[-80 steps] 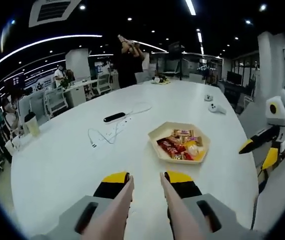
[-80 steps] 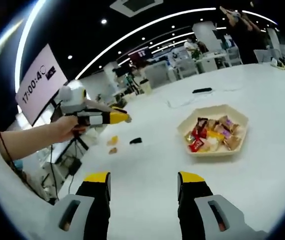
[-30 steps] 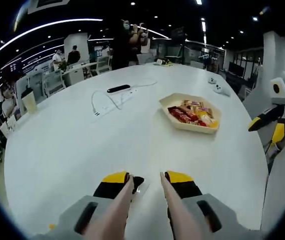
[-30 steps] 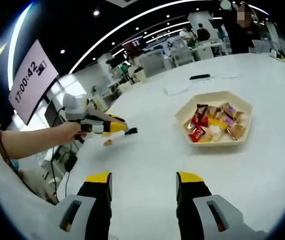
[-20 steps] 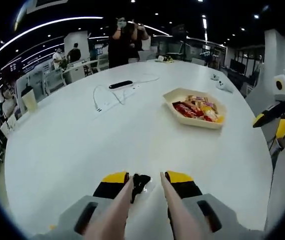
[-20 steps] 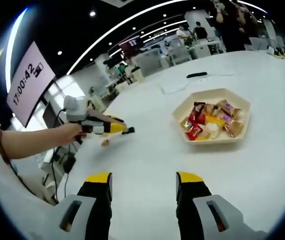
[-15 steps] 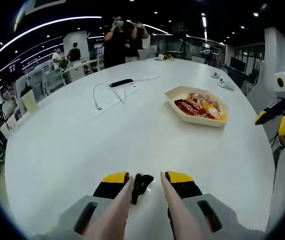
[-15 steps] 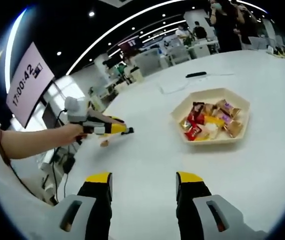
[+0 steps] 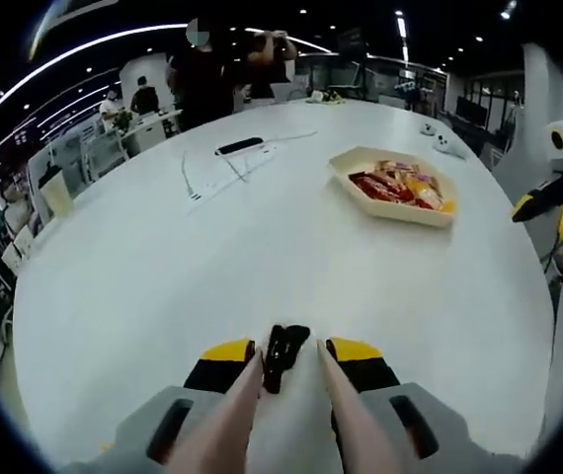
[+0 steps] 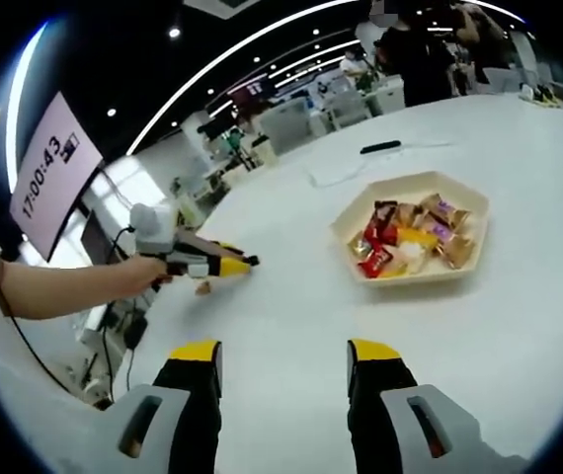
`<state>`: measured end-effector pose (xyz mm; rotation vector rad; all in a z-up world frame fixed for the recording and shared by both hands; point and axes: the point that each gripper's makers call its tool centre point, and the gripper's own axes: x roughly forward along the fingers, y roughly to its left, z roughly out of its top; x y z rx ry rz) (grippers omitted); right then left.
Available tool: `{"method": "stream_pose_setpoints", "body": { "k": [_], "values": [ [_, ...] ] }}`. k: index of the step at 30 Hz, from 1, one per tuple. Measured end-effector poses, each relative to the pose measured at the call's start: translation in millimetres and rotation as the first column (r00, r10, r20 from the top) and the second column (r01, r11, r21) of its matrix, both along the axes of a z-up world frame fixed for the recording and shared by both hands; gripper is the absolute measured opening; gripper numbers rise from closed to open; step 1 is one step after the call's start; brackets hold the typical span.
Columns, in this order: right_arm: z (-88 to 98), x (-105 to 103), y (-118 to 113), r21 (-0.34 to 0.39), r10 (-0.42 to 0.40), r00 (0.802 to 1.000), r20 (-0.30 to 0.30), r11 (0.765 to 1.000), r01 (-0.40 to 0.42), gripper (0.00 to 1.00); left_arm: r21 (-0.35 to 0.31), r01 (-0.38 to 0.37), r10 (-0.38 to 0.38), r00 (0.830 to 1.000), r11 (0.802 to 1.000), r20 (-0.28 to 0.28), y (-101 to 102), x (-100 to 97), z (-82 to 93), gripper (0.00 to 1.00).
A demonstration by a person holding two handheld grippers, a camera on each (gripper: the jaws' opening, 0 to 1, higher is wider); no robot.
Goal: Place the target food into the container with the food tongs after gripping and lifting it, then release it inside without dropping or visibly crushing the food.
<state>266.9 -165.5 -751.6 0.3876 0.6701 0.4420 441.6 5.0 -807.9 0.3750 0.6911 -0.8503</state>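
My left gripper holds a pair of beige food tongs between its yellow-tipped jaws, and the tong arms stand apart. A small black wrapped candy lies on the white table between the tong tips. The cream hexagonal tray of wrapped candies sits far ahead to the right. In the right gripper view the same tray is ahead. A hand holds the left gripper low over the table at the left. My right gripper is open over bare table, holding nothing.
A small brown candy lies by the left gripper's tip. A black remote and a white cable lie further back on the table. The right gripper hovers at the table's right edge. People stand beyond the far end.
The left gripper has come forward over the black candy, which now lies between the tong tips instead of beside the left one. The right gripper's view has barely shifted.
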Motion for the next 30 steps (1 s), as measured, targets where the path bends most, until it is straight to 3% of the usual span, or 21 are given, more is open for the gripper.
{"method": "stream_pose_setpoints", "body": {
  "k": [6, 9, 19, 30],
  "values": [
    [0.4, -0.9, -2.3, 0.003, -0.011, 1.0, -0.001, 1.0, 0.011, 0.5, 0.006, -0.029, 0.029, 0.999, 1.0, 0.025, 0.7, 0.9, 0.4, 0.25],
    [0.0, -1.9, -0.6, 0.001, -0.002, 1.0, -0.002, 1.0, 0.002, 0.5, -0.001, -0.006, 0.006, 0.996, 1.0, 0.085, 1.0, 2.1, 1.2, 0.22],
    [-0.2, -5.0, 1.9, 0.001, 0.005, 1.0, 0.001, 1.0, -0.005, 0.5, 0.006, -0.051, 0.05, 0.996, 0.999, 0.071, 4.5, 5.5, 1.4, 0.14],
    [4.3, -6.7, 4.8, 0.003, 0.016, 1.0, 0.021, 1.0, -0.016, 0.5, 0.018, -0.085, 0.084, 0.995, 0.996, 0.045, 5.3, 4.9, 2.3, 0.15]
  ]
}}
